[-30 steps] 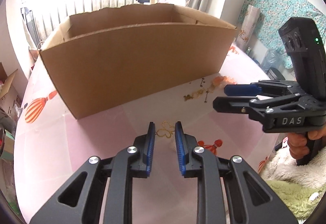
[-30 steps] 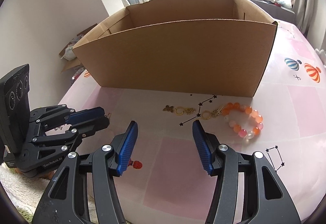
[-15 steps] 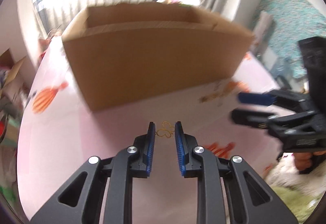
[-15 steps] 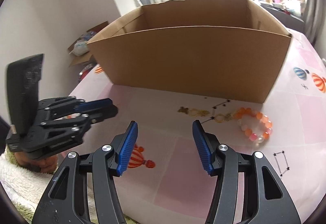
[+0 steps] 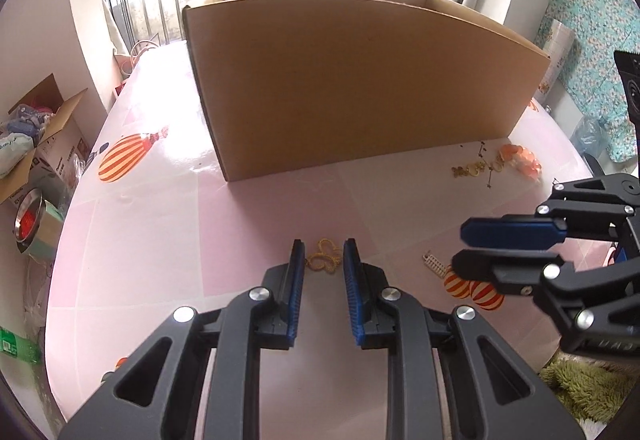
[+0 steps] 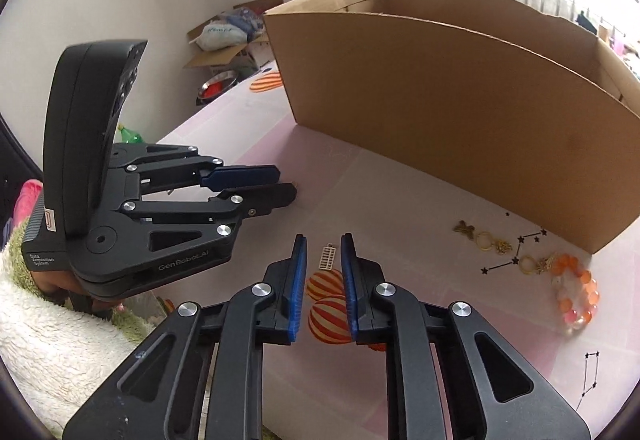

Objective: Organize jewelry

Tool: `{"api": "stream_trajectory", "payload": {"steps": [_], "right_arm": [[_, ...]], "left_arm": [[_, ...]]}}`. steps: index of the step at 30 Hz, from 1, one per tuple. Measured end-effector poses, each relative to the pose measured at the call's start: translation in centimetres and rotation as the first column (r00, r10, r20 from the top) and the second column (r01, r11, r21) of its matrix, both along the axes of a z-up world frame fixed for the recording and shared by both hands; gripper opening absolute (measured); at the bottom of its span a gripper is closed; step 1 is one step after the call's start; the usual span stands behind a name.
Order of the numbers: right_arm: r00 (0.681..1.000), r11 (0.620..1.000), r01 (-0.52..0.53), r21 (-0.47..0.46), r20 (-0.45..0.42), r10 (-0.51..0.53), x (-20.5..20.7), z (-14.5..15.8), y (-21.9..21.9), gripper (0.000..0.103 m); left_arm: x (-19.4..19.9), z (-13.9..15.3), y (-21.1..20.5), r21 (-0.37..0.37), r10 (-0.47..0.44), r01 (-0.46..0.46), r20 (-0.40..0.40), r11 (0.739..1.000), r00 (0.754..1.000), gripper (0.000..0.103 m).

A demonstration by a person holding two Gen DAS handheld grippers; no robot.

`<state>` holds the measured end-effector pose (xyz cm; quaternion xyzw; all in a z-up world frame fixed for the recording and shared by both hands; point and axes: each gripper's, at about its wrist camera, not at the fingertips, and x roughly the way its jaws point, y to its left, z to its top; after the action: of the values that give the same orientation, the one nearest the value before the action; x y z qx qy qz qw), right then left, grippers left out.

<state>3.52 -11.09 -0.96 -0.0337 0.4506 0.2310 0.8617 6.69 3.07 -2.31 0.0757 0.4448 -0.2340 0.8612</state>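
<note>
Left wrist view: left gripper (image 5: 324, 254) grips a gold charm (image 5: 323, 260) before the cardboard box (image 5: 360, 88); right gripper (image 6: 324, 254), jaws closing, straddles a ladder-shaped charm (image 6: 327, 258), contact unclear; box's inside is hidden.

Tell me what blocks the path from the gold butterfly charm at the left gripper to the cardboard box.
Only bare pink tablecloth lies between the gold butterfly charm and the cardboard box. The box's tall near wall faces the left gripper, so the charm must go over its rim.
</note>
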Motion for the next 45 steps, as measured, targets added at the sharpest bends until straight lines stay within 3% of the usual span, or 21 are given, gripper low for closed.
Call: {"api": "stream_trajectory", "payload": {"steps": [7,14,30,33,35,37,45], "right_arm": [[0.999,0.997,-0.024,-0.072,-0.023,0.023,0.7,-0.8,1.4,0.016],[0.999,0.992,-0.024,-0.122,-0.032,0.02,1.0,-1.5,2.3,0.004],[0.998,0.998,0.053,-0.044,-0.04,-0.054,0.6,-0.6,-0.1,0.0],[0.998,0.998,0.047,-0.036,-0.036,-0.048,0.9,-0.6,0.2,0.007],[0.999,0.999,0.029,-0.044,-0.027,-0.03,0.8,-0.5,0.4,0.021],[1.0,0.998,0.015,-0.057,-0.021,-0.016,1.0,-0.8,1.0,0.021],[1.0,0.992,-0.009,-0.128,-0.006,0.008,0.9,-1.5,1.8,0.006]], "left_arm": [[0.0,-0.4,0.0,0.001,-0.002,0.002,0.0,1.0,1.0,0.019],[-0.1,-0.5,0.1,-0.002,-0.003,0.003,0.001,1.0,1.0,0.019],[-0.1,-0.5,0.0,-0.005,-0.007,0.007,0.009,1.0,1.0,0.019],[-0.1,-0.5,-0.1,-0.005,-0.009,0.009,0.01,1.0,1.0,0.019],[-0.1,-0.5,-0.1,-0.005,-0.008,0.008,0.011,1.0,1.0,0.019],[-0.2,-0.6,-0.1,-0.003,-0.008,0.008,0.013,1.0,1.0,0.019],[-0.2,-0.6,-0.1,-0.003,-0.009,0.009,0.014,1.0,1.0,0.019]]}}
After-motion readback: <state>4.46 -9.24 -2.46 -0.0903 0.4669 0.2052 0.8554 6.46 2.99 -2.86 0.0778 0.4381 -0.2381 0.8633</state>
